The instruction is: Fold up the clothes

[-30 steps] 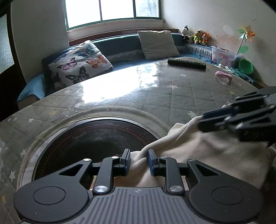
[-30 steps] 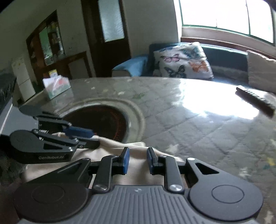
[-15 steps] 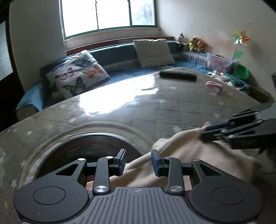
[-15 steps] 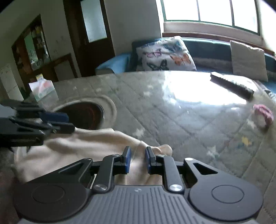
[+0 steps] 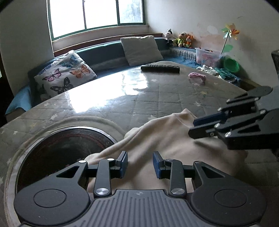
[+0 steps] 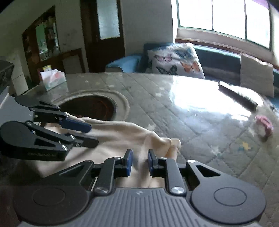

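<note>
A glossy quilted grey round table (image 5: 157, 97) with a dark circular recess (image 5: 57, 146) carries a soft, rumpled cream cloth garment (image 5: 167, 139) at the recess's 3 o'clock. The left gripper (image 5: 140, 164) hovers spread above it. The right gripper (image 6: 139, 163), at 3 o'clock, is parted around a bunched fold.

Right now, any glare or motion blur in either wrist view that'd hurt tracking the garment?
Left wrist view: window glare blows out a patch of the glossy quilted tabletop, clear of the sharply rendered cream garment. Right wrist view: larger glare patch on the tabletop, overexposed window, and motion smear on the garment near the left claw; the brush is soft too.
</note>
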`<state>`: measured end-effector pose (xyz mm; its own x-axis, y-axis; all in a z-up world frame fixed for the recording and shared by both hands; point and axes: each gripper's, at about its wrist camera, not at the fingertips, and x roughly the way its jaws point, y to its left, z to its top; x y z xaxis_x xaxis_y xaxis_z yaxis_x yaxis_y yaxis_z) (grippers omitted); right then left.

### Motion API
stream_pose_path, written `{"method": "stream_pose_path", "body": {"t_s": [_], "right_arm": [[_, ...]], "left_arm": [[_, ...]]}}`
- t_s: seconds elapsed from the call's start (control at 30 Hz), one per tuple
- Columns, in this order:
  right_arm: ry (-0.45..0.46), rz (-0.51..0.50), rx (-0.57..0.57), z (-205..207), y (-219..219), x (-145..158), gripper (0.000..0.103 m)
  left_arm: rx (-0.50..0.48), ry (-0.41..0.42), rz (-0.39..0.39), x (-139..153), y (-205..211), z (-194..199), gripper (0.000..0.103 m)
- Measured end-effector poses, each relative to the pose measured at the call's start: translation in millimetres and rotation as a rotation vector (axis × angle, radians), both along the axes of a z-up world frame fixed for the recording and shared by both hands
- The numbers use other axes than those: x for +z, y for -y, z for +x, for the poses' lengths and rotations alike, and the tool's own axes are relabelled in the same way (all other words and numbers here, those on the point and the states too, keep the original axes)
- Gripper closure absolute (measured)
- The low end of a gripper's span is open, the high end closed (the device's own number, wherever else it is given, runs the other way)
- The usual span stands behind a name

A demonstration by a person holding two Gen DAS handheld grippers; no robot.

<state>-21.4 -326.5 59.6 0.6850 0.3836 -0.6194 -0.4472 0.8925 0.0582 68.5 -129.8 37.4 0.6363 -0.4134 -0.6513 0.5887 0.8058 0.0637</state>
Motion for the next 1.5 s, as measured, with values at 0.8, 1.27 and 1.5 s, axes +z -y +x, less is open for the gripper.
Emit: {"method": "stream_pose_path", "body": {"t_s": [0.8, 1.27, 1.5], "right_arm": [[-0.004, -0.026, 0.174, -72.2, -37.3, -4.3, 0.079], [-0.067, 0.046, 0.043, -49.3, 2.0, -4.0, 0.076], [-0.022, 0.081, -0.02, -12.3, 5.3, 4.4, 0.076]], "left_arm": [[0.148, -0.014, -0.053, -2.7, -72.0, -94.4, 0.069], [0.241, -0.08, -0.174, 7.7, -95.1, -58.0, 0.069], [0.311, -0.085, -0.165, 8.9, -102.8, -20.5, 0.07]]}}
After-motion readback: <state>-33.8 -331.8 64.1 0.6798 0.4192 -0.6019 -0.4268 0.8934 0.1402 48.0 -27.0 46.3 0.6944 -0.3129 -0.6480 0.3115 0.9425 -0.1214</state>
